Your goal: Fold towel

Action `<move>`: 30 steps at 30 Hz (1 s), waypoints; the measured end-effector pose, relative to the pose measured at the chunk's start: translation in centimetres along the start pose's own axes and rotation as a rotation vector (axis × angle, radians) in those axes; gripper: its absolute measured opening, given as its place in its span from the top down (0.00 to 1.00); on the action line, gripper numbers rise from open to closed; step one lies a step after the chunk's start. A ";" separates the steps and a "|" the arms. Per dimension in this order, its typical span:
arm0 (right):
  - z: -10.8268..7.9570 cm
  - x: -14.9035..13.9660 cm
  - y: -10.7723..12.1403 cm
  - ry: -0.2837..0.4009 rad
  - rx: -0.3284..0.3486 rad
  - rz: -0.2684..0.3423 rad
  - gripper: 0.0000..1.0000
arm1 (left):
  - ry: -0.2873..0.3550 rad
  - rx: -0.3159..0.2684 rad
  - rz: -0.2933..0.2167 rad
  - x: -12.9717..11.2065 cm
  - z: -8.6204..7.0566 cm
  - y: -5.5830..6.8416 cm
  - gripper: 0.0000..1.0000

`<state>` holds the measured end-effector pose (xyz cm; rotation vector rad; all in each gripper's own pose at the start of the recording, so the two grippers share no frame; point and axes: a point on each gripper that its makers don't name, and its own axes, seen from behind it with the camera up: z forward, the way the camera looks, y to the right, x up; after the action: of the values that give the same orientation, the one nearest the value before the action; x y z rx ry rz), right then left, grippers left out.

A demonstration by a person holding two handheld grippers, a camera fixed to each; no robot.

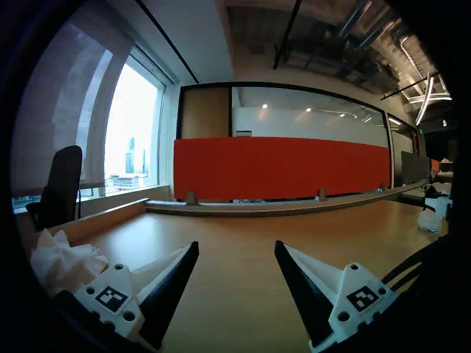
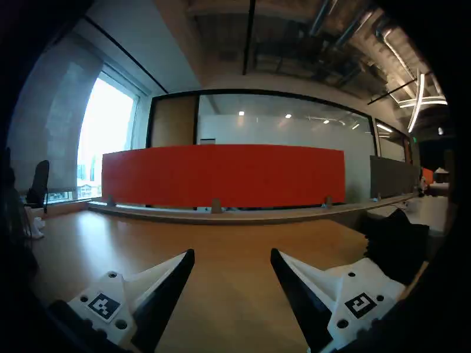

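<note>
Currently the left gripper (image 1: 235, 243) is held low and level over the wooden table (image 1: 247, 294), pointing straight toward a red divider (image 1: 282, 167) at the far edge. Its 2 fingers are spread wide, with bare tabletop between them and nothing gripped. In the left gripper view a crumpled white towel (image 1: 62, 262) lies on the table just beside the outer side of the finger on the picture's left; whether it touches the gripper body I cannot tell. Behind the towel stands a black chair (image 1: 59, 188) in front of a bright window (image 1: 132, 135).

The right gripper (image 2: 232, 252) sits in much the same pose: low, level, aimed at the red divider, its 2 fingers also wide apart over bare wood and holding nothing. In the right gripper view a dark, jagged-edged object (image 2: 394, 244) rests on the table near the finger on the picture's right; what it is I cannot tell. At the far right of the left gripper view a small white bundle (image 1: 430, 219) lies on the table, too small to identify.
</note>
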<state>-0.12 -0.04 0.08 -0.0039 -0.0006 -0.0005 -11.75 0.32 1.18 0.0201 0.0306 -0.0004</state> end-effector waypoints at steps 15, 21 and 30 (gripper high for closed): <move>0.0 0.0 0.0 0.000 0.000 0.000 0.00 | 0.000 0.000 0.000 0.1 0.0 -0.1 0.04; 0.0 0.0 0.0 0.000 0.000 0.000 0.00 | -0.001 0.000 0.000 0.2 -0.1 -0.1 0.04; 0.0 0.0 0.0 0.000 0.000 0.000 0.00 | -0.001 0.000 0.000 0.4 -0.1 -0.2 0.04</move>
<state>-0.10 -0.06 0.07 -0.0038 -0.0007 -0.0004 -11.34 0.17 1.05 0.0196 0.0294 -0.0004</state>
